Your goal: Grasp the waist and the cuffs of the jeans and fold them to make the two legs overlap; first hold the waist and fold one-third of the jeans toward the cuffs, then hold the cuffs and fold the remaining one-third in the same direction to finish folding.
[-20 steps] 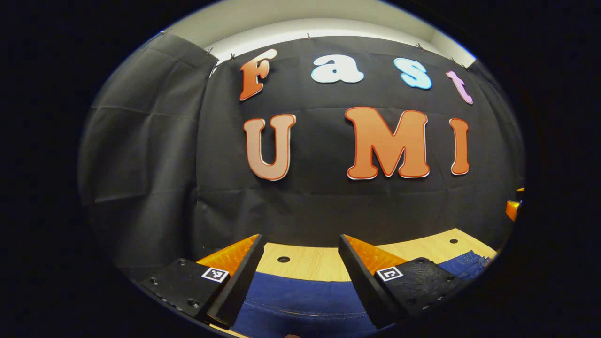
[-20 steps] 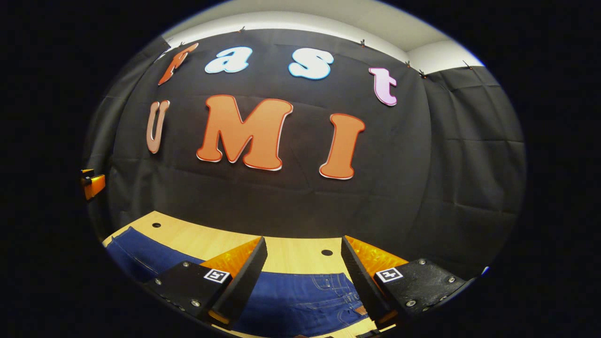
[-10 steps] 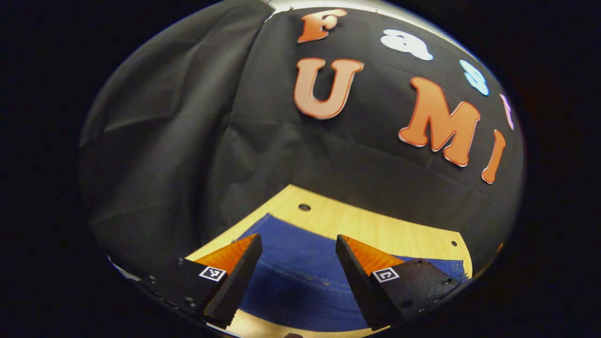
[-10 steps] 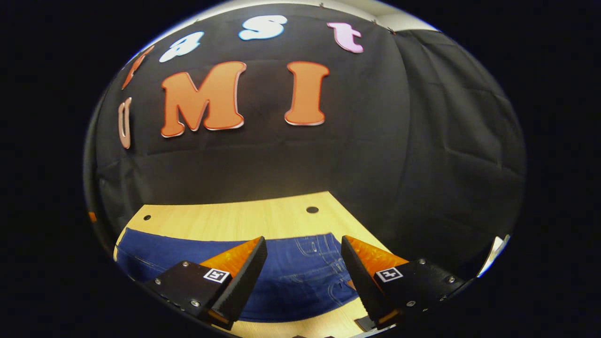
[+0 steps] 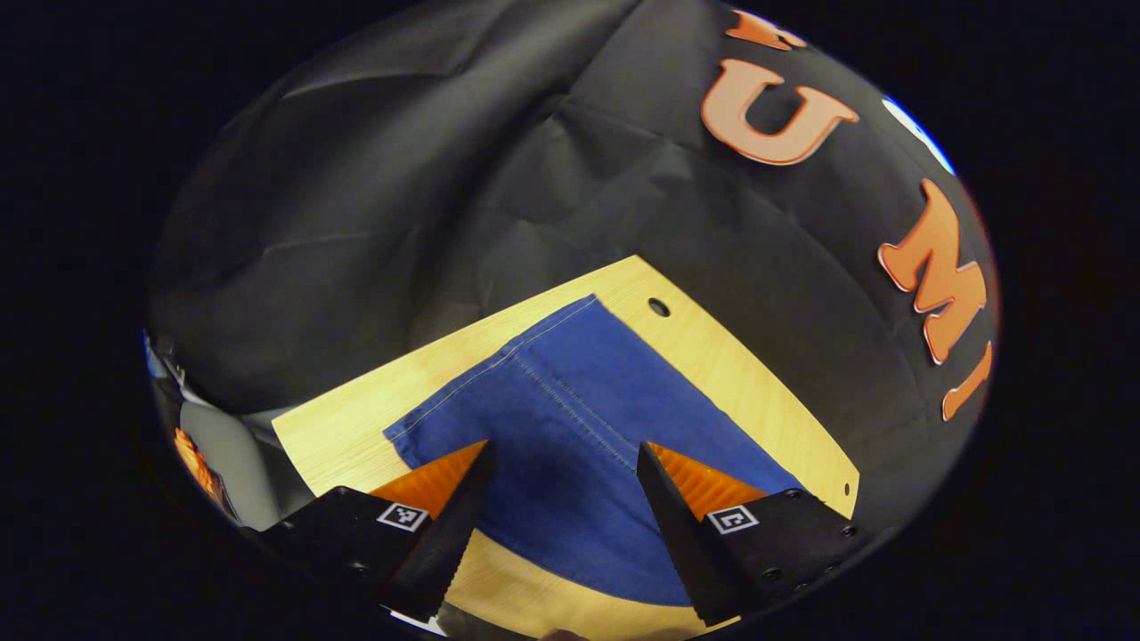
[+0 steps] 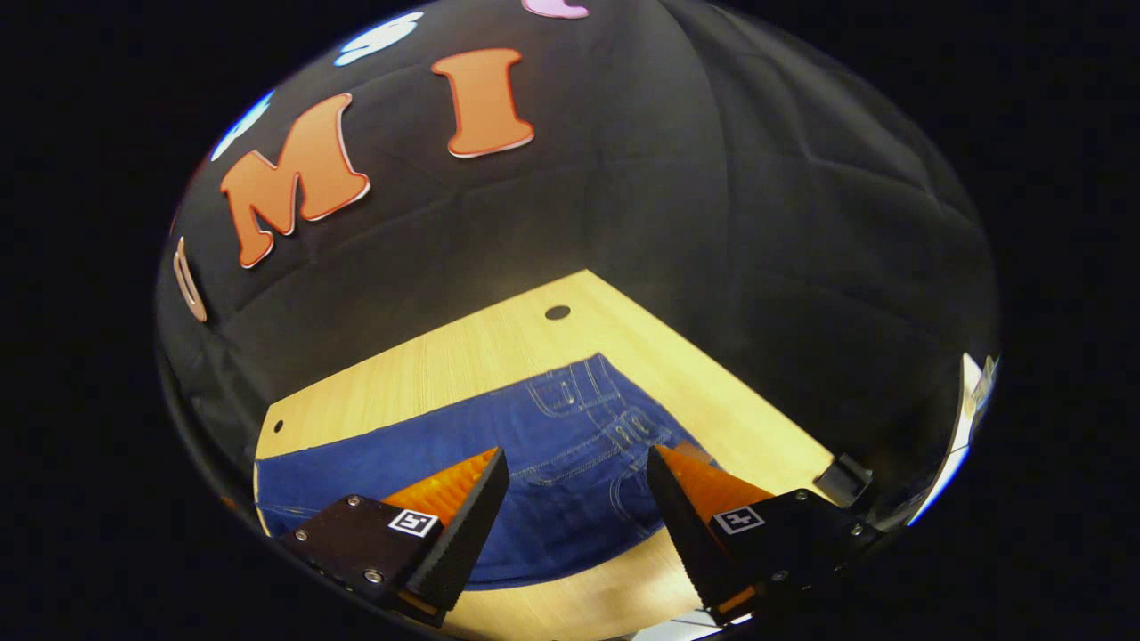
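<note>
Blue denim lies flat on the wooden table: the jeans are spread out w/ no thirds-fold started. In the left gripper view the cuff end is toward the table's far corner, hem stitching visible, fabric smooth; whether the legs are already stacked I can't tell from here, tho just one leg-width of cloth shows. In the right gripper view the waist end w/ pocket and belt-loop stitching sits near the table's other corner, also flat. Left gripper hangs above the leg fabric, jaws spread wide, nothing betw. them. Right gripper hangs above the waist area, jaws likewise wide apart & empty. Neither touches the cloth as far as I can see. So, my read: task is at the very beginning, approach phase only. Left to do: pinch waist & cuffs, overlap the legs if not done, fold waist third toward cuffs, then bring the cuff third over.
</note>
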{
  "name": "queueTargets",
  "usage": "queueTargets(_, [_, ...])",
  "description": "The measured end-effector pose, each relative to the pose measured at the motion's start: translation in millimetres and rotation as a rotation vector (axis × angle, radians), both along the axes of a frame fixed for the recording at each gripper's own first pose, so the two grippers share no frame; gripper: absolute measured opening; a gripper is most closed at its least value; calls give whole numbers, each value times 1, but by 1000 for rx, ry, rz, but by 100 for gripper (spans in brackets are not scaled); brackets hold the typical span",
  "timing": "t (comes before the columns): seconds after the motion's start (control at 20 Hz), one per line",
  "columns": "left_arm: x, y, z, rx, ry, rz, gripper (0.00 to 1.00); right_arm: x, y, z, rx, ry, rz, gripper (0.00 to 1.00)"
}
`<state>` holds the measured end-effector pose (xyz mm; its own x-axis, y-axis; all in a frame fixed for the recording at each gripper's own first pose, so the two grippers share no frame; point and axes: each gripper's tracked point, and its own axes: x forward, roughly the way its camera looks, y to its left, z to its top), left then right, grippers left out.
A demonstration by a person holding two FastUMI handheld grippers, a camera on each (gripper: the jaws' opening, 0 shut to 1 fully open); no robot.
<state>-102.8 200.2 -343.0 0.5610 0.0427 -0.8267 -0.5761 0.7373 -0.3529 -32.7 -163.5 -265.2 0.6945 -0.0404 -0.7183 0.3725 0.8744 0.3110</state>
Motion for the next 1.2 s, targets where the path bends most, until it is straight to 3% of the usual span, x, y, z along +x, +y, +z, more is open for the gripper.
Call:
queueTargets(0.15, [-19,20,-33,-110,80,84,98,-3,5,-28,137,75,-41,98])
queueTargets(0.7, [-61,59,-113,-328,200,264,98,-25,-4,-87,332,231,-120,97])
queueTargets(0.85, [-48,60,-116,-371,143,285,95,-34,-7,-99,381,258,-158,98])
queueTargets(1.05, [-24,50,-120,-376,91,235,94,-36,-13,-111,395,269,-183,97])
queueTargets(1.2, [3,48,-127,-395,36,237,80,-39,-14,-117,418,279,-202,97])
